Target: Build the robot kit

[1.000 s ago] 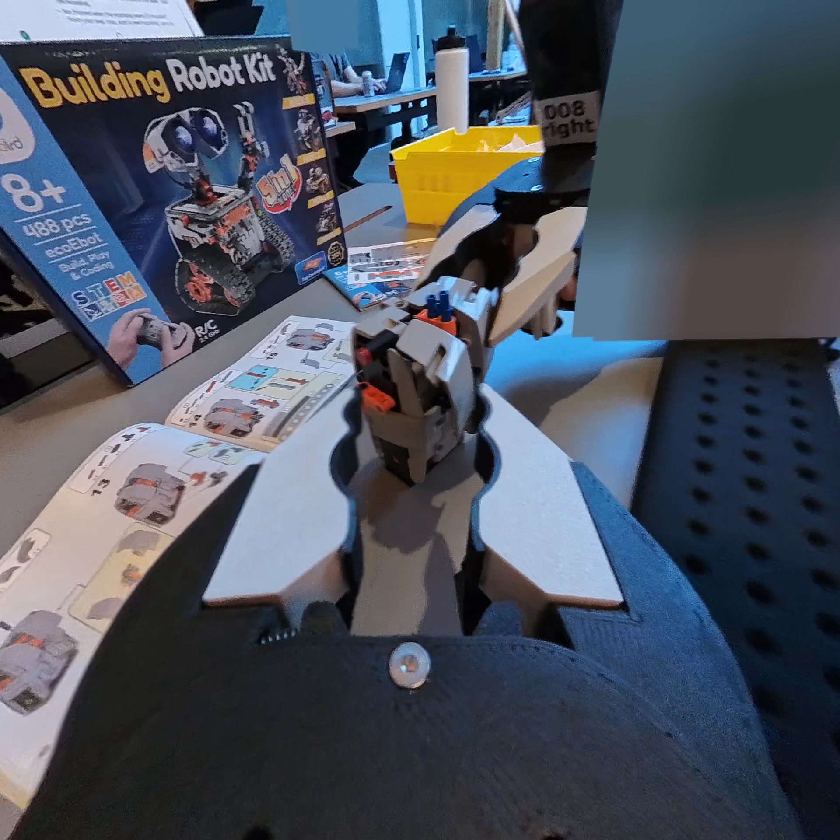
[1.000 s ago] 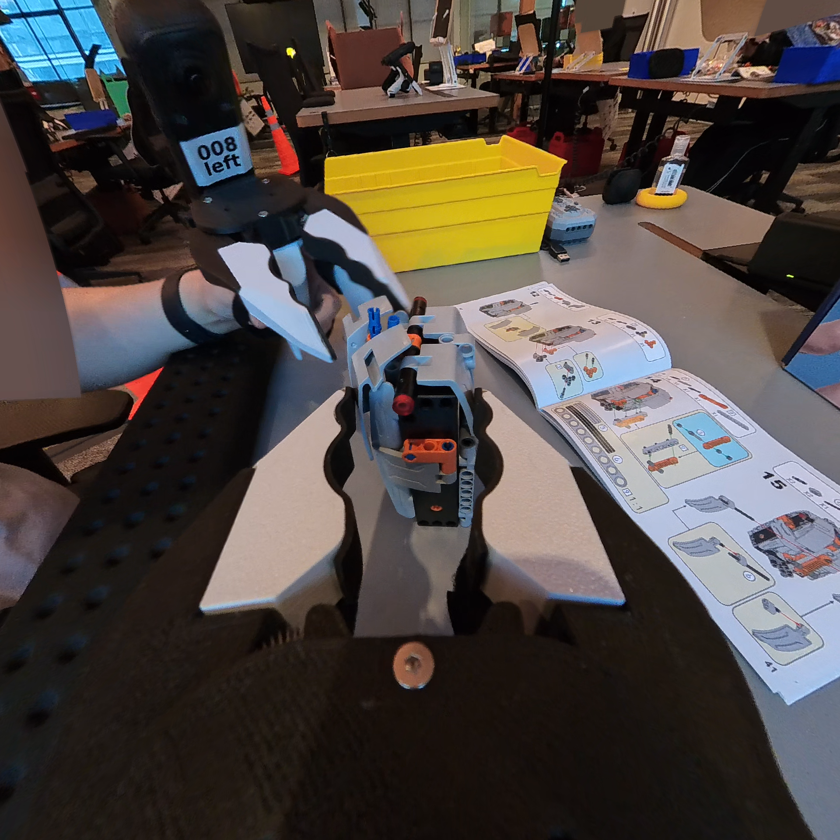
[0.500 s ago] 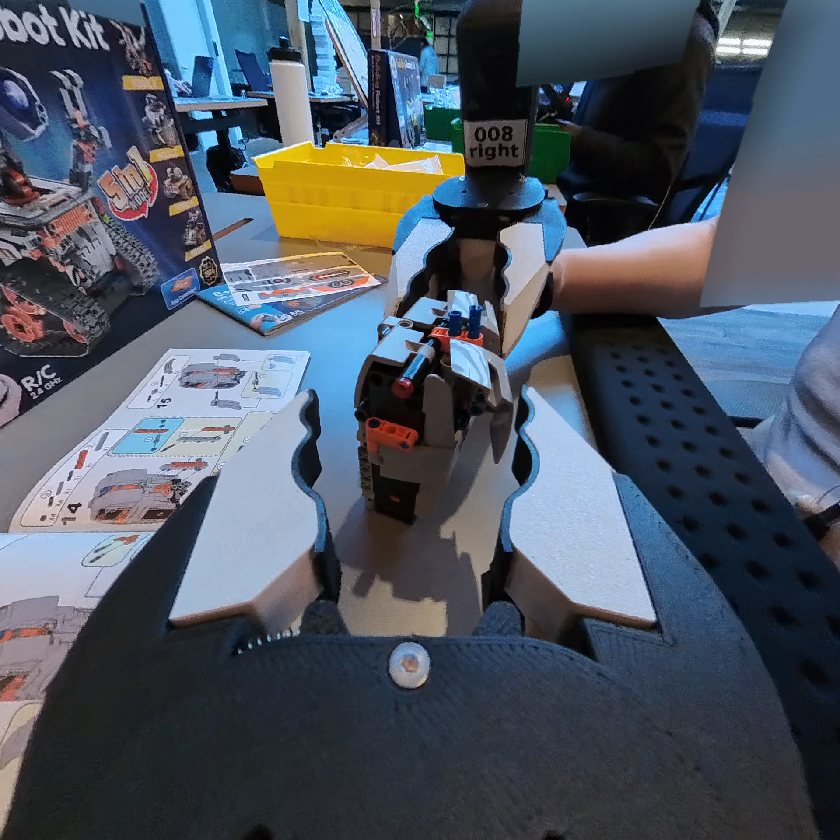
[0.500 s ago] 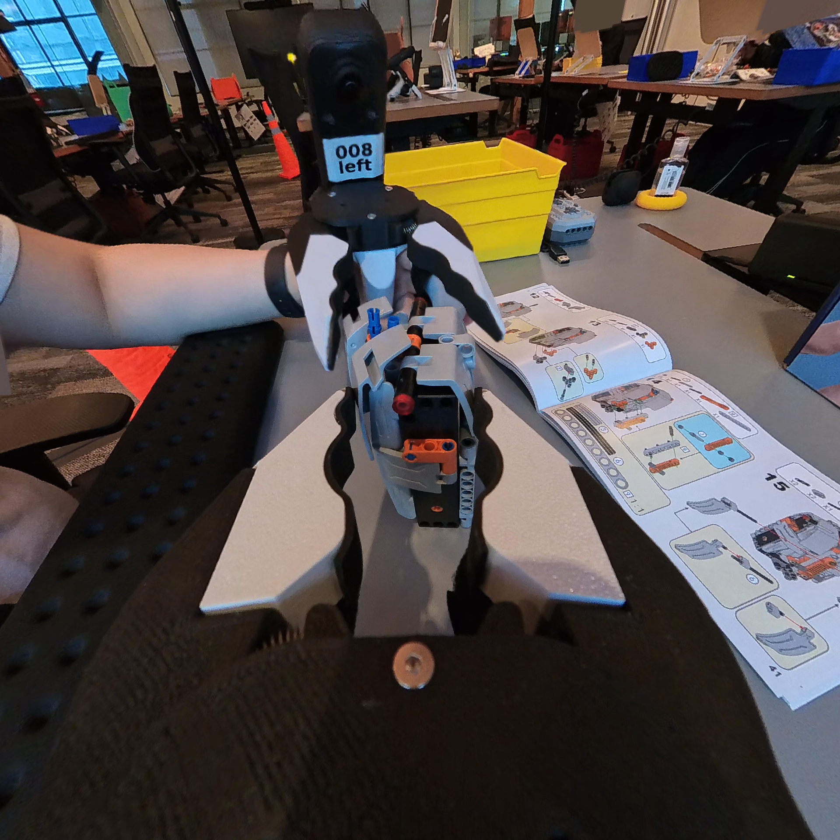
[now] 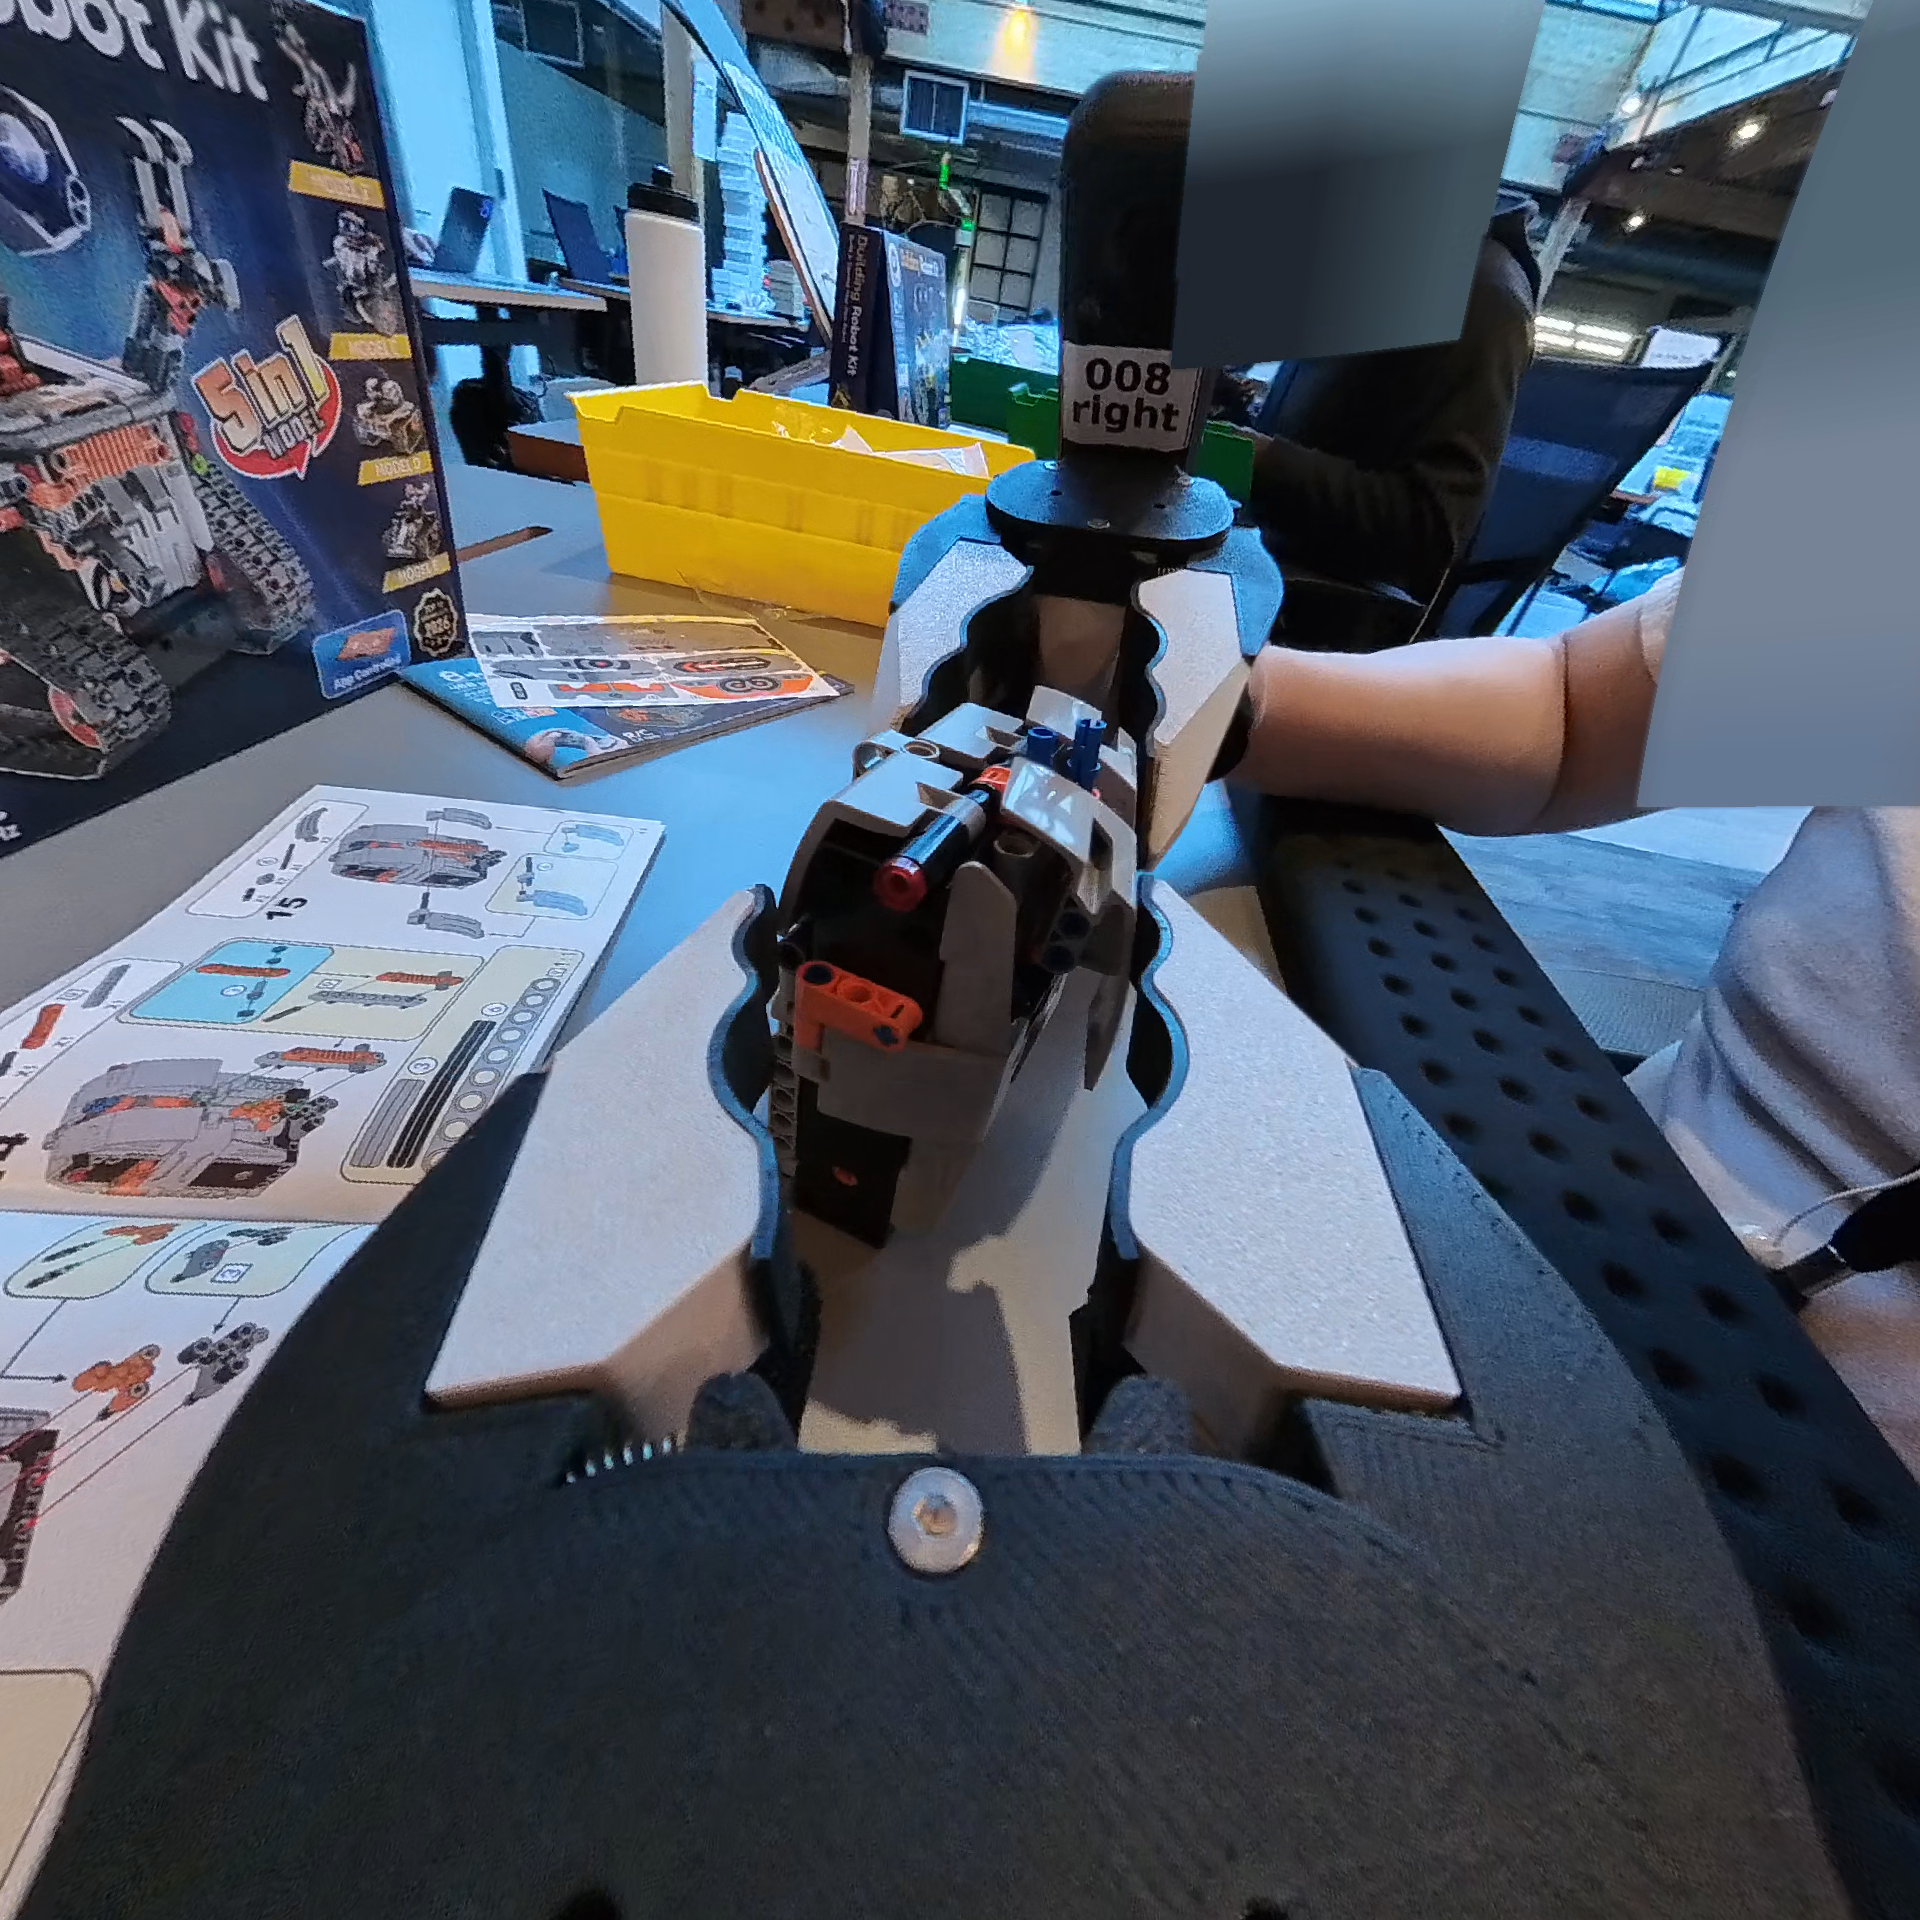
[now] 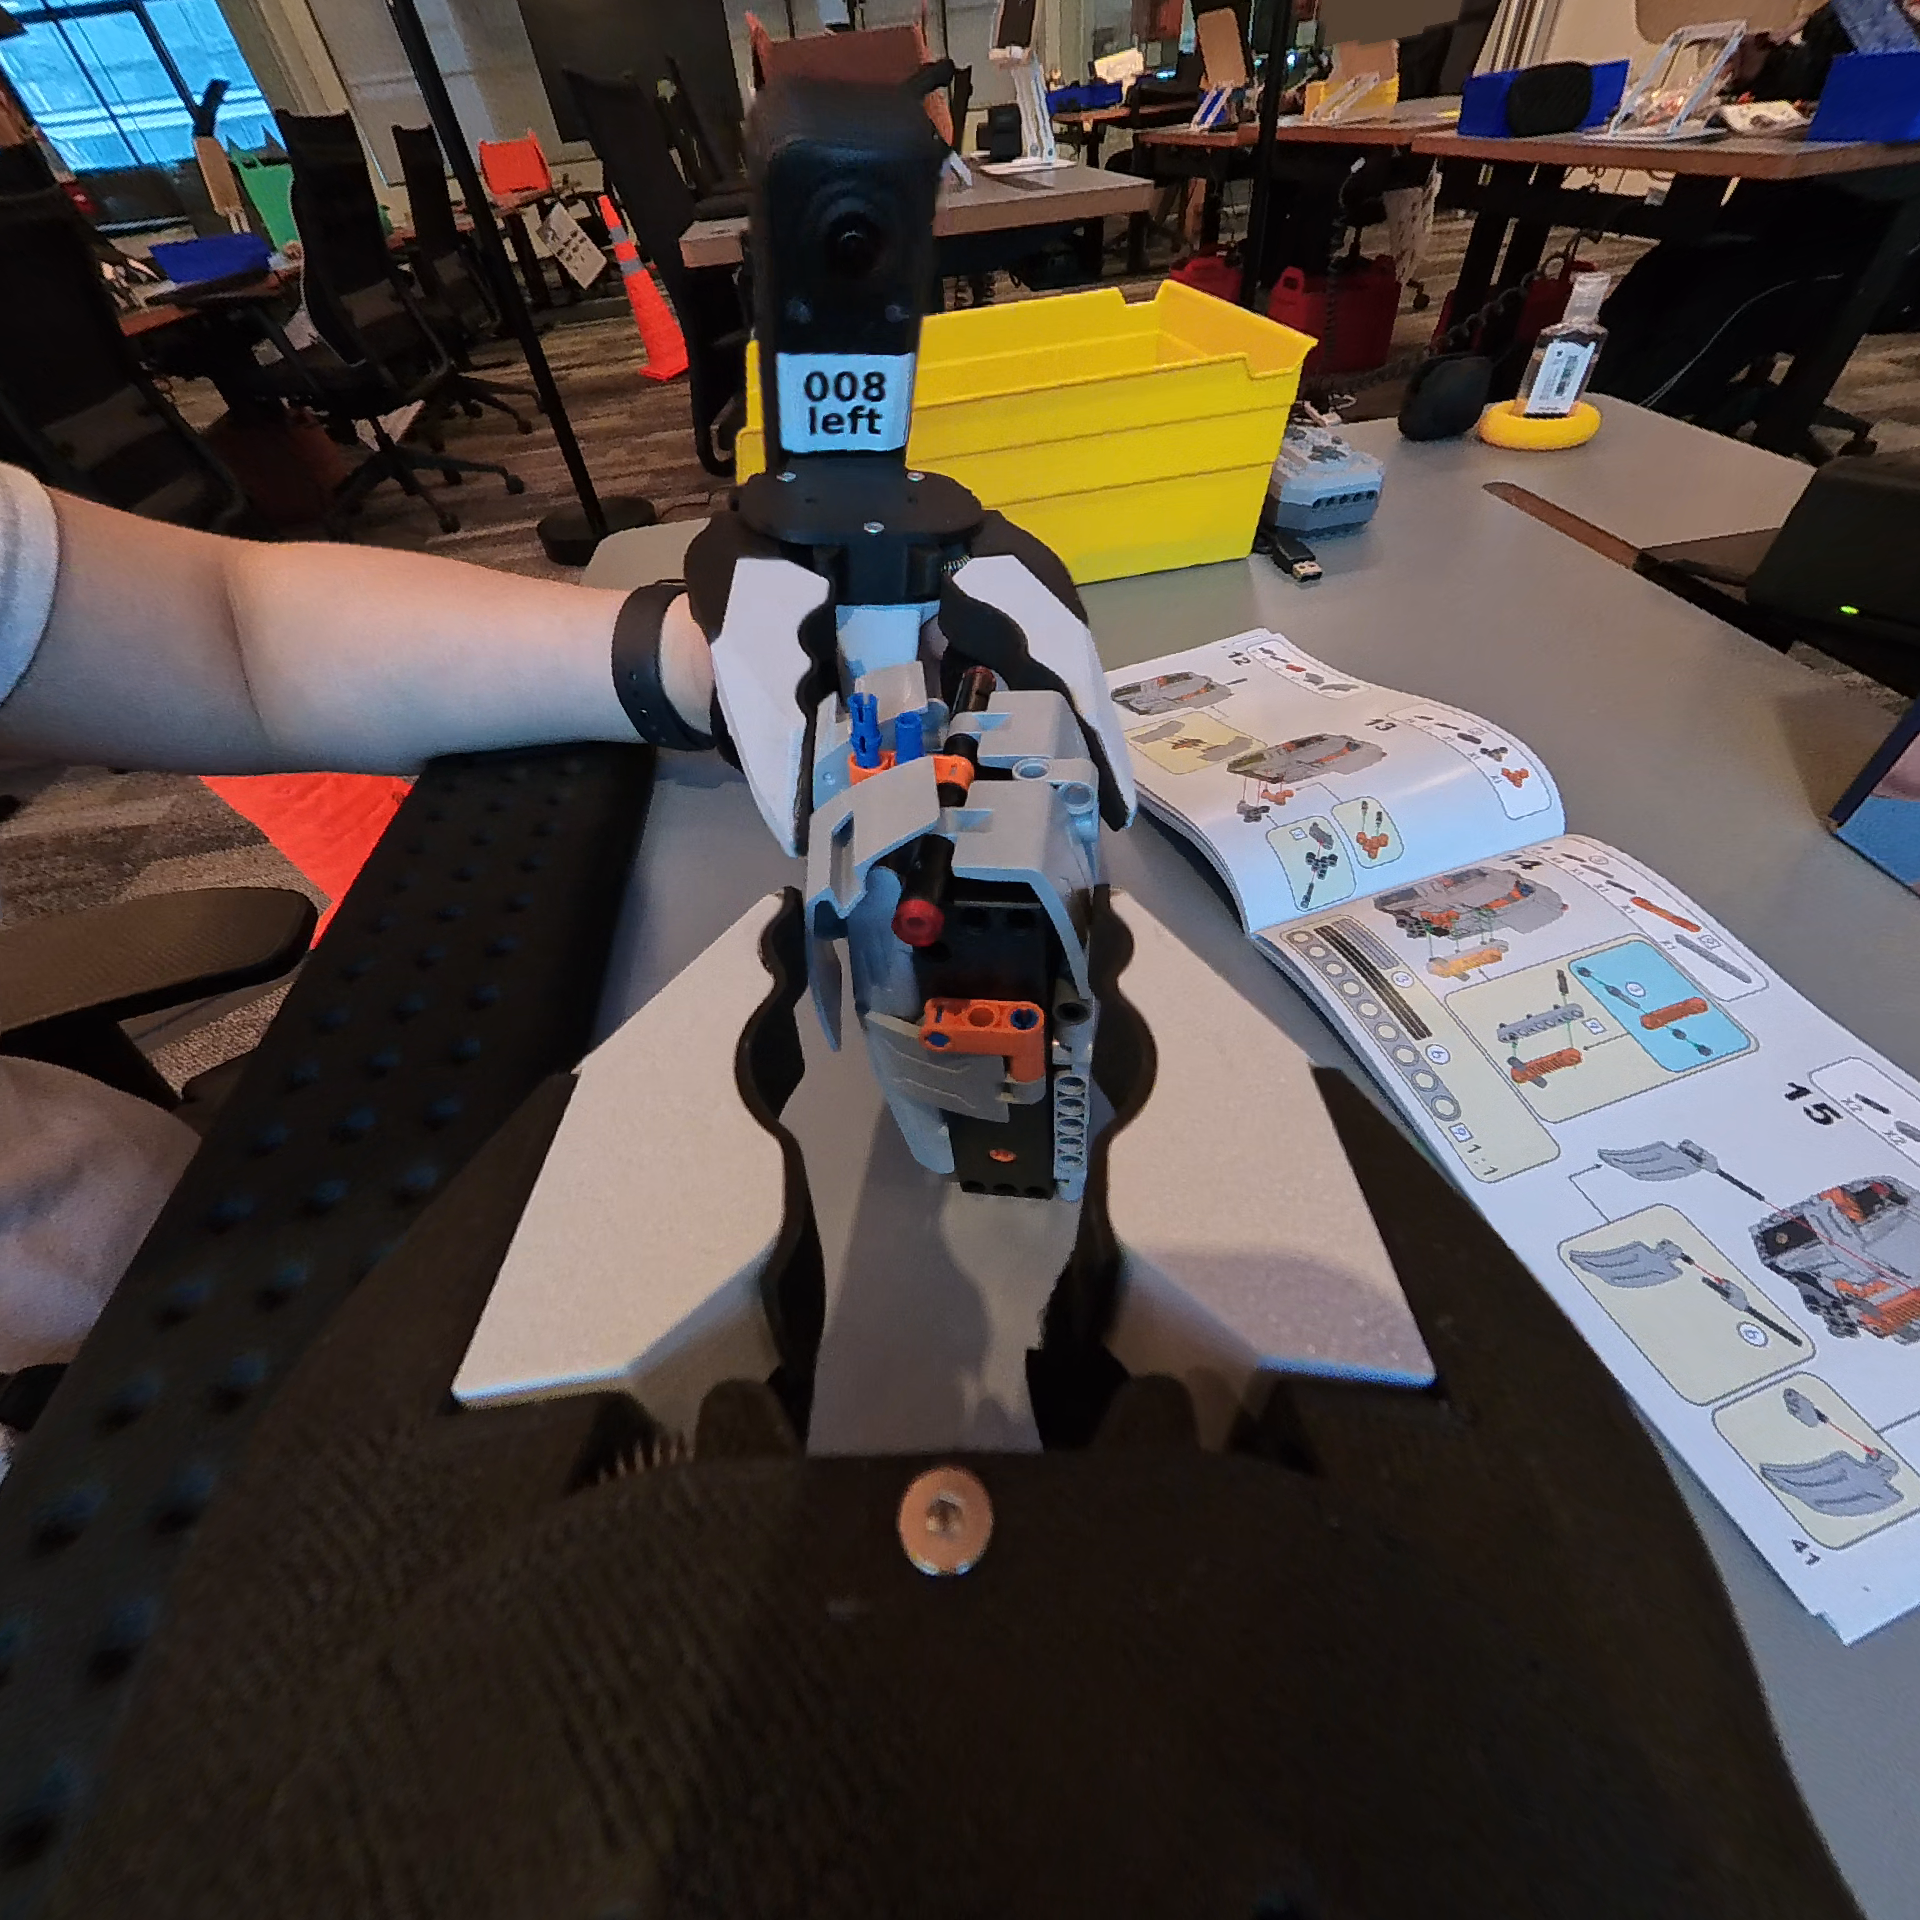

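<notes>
Grey tabletop (image 6: 1558, 623), open instruction booklet (image 6: 1507, 987) alongside. The brick model (image 6: 966, 987) stands between both grippers. Right gripper (image 6: 945, 1029) fingers clamp its near end. Left gripper (image 5: 951, 1049), spread half a second ago, has closed to the model's sides; firm grip cannot be confirmed.

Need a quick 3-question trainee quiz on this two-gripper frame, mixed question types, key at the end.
1. True or false: the yellow plastic bin stands between the two grippers.
2. What does the right gripper grip? A) the open instruction booklet B) the grey, black and orange brick-built model C) the clear bottle in a yellow ring
3. Fill in: on the grey table, the closed booklet with a sticker sheet lies in front of the ____ bin.

Key: 1 false, the model stands there and the left gripper flanks it too. 2 B. 3 yellow.
</notes>
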